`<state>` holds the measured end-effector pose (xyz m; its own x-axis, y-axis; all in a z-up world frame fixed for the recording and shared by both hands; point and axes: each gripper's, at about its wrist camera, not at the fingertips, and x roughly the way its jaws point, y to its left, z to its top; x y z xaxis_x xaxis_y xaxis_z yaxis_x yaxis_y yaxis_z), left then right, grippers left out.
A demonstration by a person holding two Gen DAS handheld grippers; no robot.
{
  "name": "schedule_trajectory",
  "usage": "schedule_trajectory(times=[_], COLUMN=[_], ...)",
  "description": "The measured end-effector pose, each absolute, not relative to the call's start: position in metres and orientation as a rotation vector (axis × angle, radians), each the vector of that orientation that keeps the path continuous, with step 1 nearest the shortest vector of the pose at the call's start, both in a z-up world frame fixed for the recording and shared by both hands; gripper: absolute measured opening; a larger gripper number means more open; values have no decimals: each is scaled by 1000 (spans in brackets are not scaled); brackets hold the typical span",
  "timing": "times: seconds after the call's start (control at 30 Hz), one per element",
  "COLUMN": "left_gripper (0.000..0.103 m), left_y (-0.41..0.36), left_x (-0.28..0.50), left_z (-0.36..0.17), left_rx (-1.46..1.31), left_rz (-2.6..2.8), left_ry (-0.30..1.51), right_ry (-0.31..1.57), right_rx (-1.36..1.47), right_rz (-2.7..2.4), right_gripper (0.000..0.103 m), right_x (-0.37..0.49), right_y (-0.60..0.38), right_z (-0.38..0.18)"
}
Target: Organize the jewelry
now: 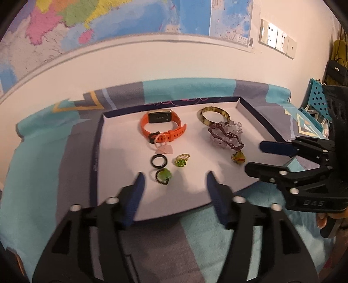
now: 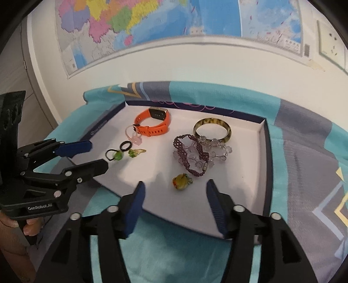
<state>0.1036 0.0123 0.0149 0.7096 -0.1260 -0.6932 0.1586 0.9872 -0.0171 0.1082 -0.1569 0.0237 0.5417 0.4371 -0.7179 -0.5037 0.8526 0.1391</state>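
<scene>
Matt white tray (image 1: 121, 156); glossy bangle (image 1: 214, 115); soft cloth (image 1: 43, 165); rubbery orange watch strap (image 1: 148, 128).

A wall map (image 1: 108, 19) and wall sockets (image 1: 278, 39) hang above a teal-and-grey patterned cloth (image 1: 54, 152).

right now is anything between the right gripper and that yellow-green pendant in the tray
Nothing visible. The right gripper, jaws open, faces the yellow-green pendant across bare white tray floor. The purple beaded bracelet lies just beyond the pendant, not in front of it.
</scene>
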Motion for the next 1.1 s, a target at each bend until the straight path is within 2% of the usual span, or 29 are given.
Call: schedule_trajectory(times=[0.07, 0.1, 0.17, 0.2, 0.23, 1.1], left_gripper=[73, 79, 90, 98, 98, 98], left_y=[16, 17, 19, 20, 21, 23], left_x=[94, 88, 77, 72, 66, 21], left_z=[19, 21, 25, 27, 28, 14], left_rx=[38, 36, 36, 38, 39, 24], left_rz=[-157, -154, -138, -131, -126, -10], left_ry=[748, 737, 712, 701, 685, 728], right_ry=[810, 802, 781, 766, 753, 793], right_rx=[-78, -75, -73, -79, -84, -30], right_rz=[565, 566, 559, 546, 532, 454], right_gripper=[65, 68, 85, 89, 97, 96], right_x=[98, 93, 82, 76, 72, 20], right_y=[-160, -161, -164, -165, -166, -170], right_z=[28, 30, 33, 35, 35, 14])
